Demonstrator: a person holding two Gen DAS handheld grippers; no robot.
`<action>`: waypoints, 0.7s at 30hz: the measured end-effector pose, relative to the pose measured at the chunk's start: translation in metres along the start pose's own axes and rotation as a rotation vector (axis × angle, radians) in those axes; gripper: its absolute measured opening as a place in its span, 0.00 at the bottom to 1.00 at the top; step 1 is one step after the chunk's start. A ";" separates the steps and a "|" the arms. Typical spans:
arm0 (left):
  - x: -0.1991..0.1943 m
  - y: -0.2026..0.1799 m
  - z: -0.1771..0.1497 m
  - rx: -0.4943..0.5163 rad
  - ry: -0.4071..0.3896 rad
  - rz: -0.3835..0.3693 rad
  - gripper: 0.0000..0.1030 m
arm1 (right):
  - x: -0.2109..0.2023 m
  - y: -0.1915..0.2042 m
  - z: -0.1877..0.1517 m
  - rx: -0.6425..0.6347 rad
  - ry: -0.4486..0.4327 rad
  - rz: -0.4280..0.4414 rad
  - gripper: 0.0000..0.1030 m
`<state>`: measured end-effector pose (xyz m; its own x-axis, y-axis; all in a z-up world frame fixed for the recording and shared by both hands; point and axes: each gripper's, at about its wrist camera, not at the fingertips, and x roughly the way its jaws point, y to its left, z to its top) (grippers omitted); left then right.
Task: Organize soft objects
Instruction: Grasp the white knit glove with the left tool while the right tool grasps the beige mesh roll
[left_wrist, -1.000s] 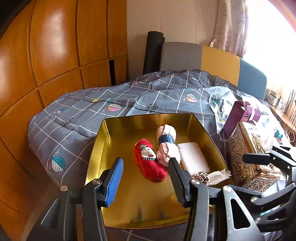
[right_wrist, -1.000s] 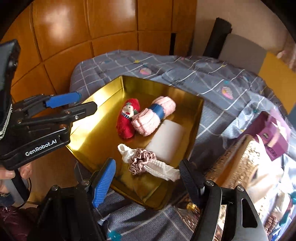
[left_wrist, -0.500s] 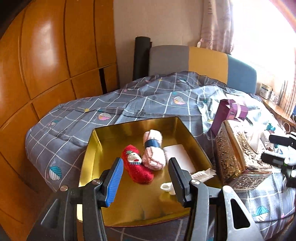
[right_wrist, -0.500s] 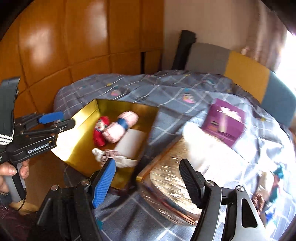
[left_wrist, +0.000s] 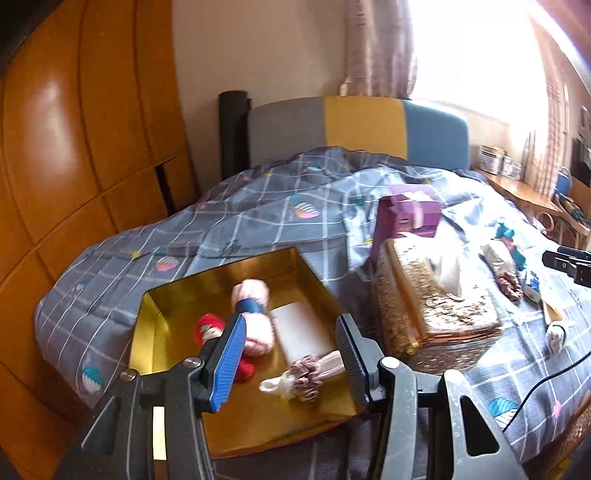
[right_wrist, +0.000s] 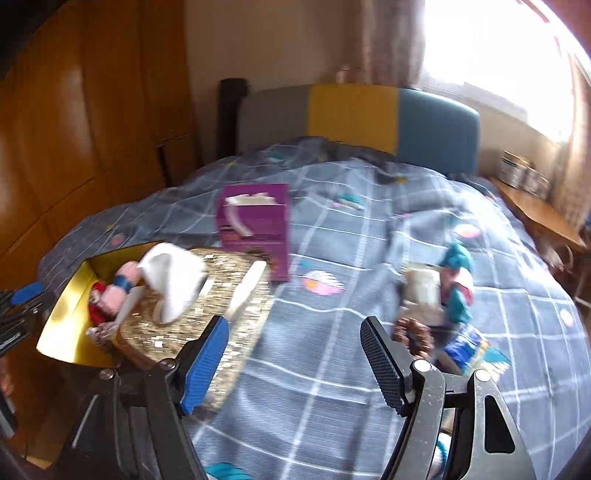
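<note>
Just then your left gripper (left_wrist: 291, 354) hung with its jaws spread wide and nothing between them, above the near edge of the gold tray (left_wrist: 147, 332) that sat on the gray checked blanket (left_wrist: 258, 206). Inside the tray lay a red sock (left_wrist: 210, 326), a pink roll with a blue band (left_wrist: 251, 310) touching it, a white pad (left_wrist: 299, 328) beside that, and a lacy scrunchie (left_wrist: 306, 373) near the front. To the right of the tray stood the gold tissue box (left_wrist: 439, 314), with a purple box (left_wrist: 410, 216) behind it. Farther right, your right gripper (right_wrist: 295, 362) was likewise open and empty over bare blanket, with a blurred heap of soft things, among them a brown scrunchie (right_wrist: 413, 332) and a teal piece (right_wrist: 458, 284), lying just beyond its right finger.
</note>
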<state>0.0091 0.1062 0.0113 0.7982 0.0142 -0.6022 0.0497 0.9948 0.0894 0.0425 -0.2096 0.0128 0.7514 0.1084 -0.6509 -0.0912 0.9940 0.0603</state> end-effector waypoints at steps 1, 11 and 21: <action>-0.001 -0.005 0.003 0.012 -0.005 -0.010 0.49 | -0.002 -0.011 -0.002 0.023 0.000 -0.022 0.73; -0.010 -0.068 0.030 0.155 -0.057 -0.125 0.50 | -0.027 -0.129 -0.018 0.320 -0.047 -0.267 0.78; 0.009 -0.174 0.046 0.320 0.038 -0.396 0.50 | -0.041 -0.220 -0.053 0.657 -0.127 -0.420 0.81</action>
<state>0.0353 -0.0718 0.0271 0.6589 -0.3479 -0.6669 0.5302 0.8437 0.0837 -0.0030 -0.4333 -0.0139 0.7097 -0.3165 -0.6294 0.5917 0.7527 0.2887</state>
